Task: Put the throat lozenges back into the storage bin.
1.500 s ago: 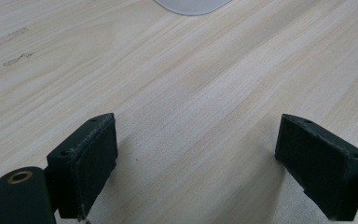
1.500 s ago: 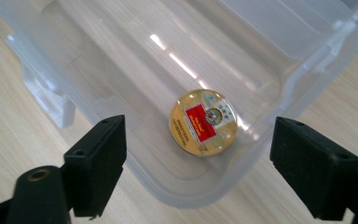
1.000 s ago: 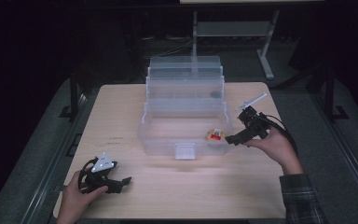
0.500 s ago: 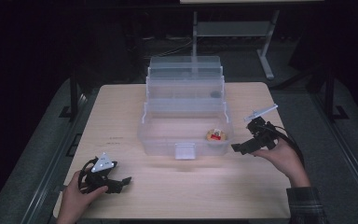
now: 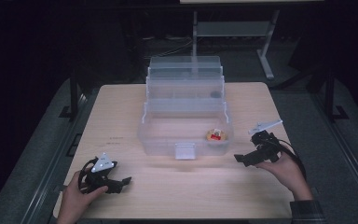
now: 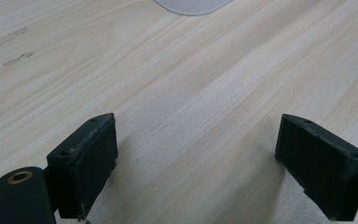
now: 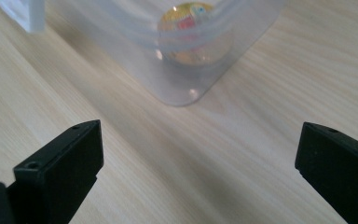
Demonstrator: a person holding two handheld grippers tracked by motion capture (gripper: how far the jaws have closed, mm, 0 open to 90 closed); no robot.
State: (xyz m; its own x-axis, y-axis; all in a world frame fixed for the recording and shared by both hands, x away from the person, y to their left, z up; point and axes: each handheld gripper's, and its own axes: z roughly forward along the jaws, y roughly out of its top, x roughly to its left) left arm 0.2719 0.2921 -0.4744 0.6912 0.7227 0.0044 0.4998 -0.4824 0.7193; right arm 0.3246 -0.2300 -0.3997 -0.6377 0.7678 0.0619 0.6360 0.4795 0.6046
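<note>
A clear plastic tiered box (image 5: 185,119) stands open in the middle of the wooden table (image 5: 121,116). In its lowest tray, at the right front corner, lies a small round yellow and red item (image 5: 215,134), seen through the clear wall in the right gripper view (image 7: 186,18). My right gripper (image 5: 243,159) rests on the table just right of the box, open and holding nothing (image 7: 198,163). My left gripper (image 5: 121,183) sits near the front left of the table, open too, with bare wood between its jaws (image 6: 196,163).
A white latch tab (image 5: 185,150) sticks out at the box's front. A corner of the box (image 6: 192,4) shows at the top of the left gripper view. Beyond the table stands a metal frame (image 5: 228,32) on a dark floor.
My right gripper has drawn back from the box's right front corner, down and toward the table's near right side. The left gripper has stayed put.
</note>
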